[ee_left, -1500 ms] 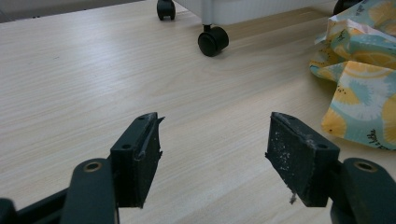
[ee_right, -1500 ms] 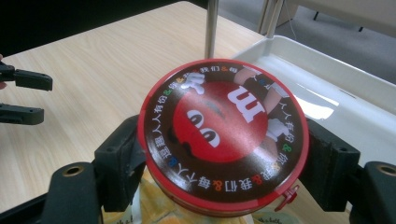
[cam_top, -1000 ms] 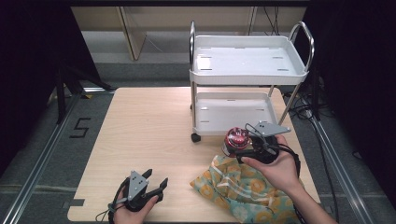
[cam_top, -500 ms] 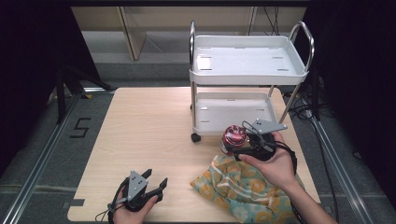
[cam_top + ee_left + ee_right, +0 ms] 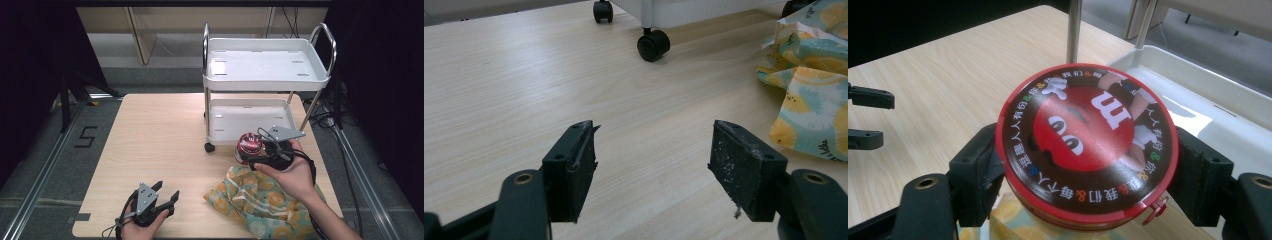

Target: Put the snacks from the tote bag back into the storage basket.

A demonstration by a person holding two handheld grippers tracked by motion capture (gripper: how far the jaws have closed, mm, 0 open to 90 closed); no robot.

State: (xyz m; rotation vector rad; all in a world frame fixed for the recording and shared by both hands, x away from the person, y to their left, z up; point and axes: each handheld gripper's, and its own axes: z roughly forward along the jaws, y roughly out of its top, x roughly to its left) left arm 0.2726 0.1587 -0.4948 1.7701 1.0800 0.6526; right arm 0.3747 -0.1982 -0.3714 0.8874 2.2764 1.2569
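High view: the right tool (image 5: 260, 152) grips a red tin (image 5: 248, 145) in the lower right of the frame, and over the last second it has carried the tin a little up and left, off the patterned bag (image 5: 260, 200) and closer to the cart (image 5: 265, 75). I take that to mean the tin is bound for the cart's lower tray (image 5: 225, 122), which lies just beyond it. The left tool (image 5: 162, 197) has not moved; it rests wide open at the lower left, on the pale wood tabletop (image 5: 155, 135). Dark floor and a rail surround the tabletop.

Left gripper view: the left tool (image 5: 651, 160) has its jaws spread wide over bare wood, holding nothing. A caster (image 5: 653, 45) sits at the top, the bag (image 5: 811, 90) at the right edge.

Right gripper view: the tin (image 5: 1085, 145) sits mid-frame, clamped on both sides by the right tool (image 5: 1088, 170), lid facing up. The white tray (image 5: 1218, 95) lies at the upper right, close behind.
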